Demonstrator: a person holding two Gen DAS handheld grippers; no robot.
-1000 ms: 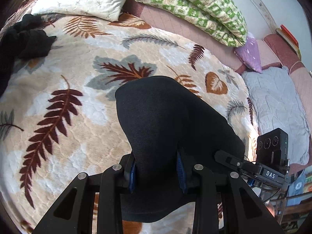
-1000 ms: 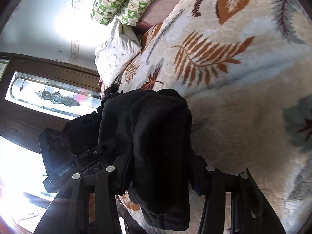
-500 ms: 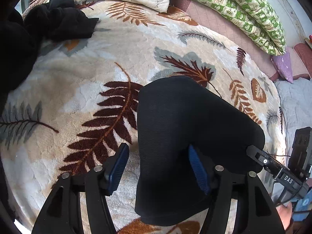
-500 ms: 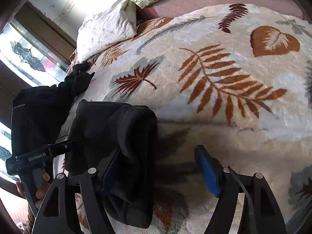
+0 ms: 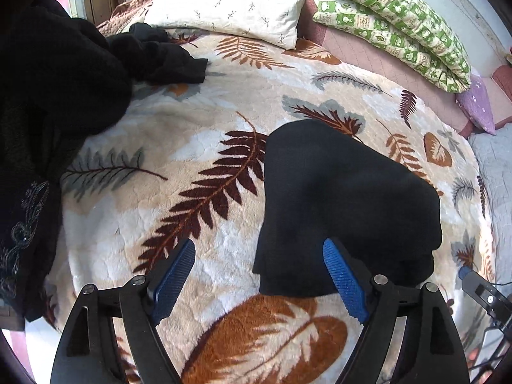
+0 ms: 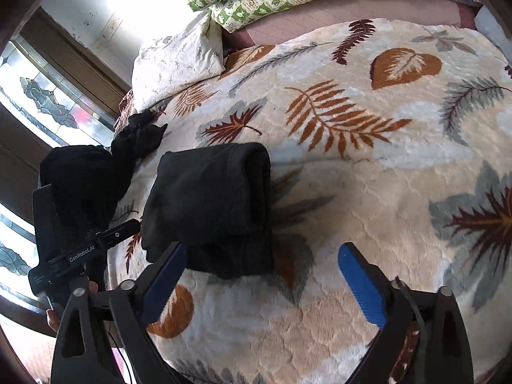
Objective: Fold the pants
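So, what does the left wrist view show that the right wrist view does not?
Only the left wrist view: the purple cushion fully, and embroidered dark cloth at its left edge.

Only the right wrist view: the stained-glass window, and the thick layered side of the folded black pants.

Both: the pants on the leaf-print blanket, the white pillow, the green quilt, a crumpled black garment. The left gripper and right gripper have just opened; nothing between.

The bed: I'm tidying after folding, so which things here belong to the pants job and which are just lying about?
Job: folded black pants; left gripper and right gripper, both open.
Lying about: black clothes heap; white pillow; green patterned quilt; leaf blanket.
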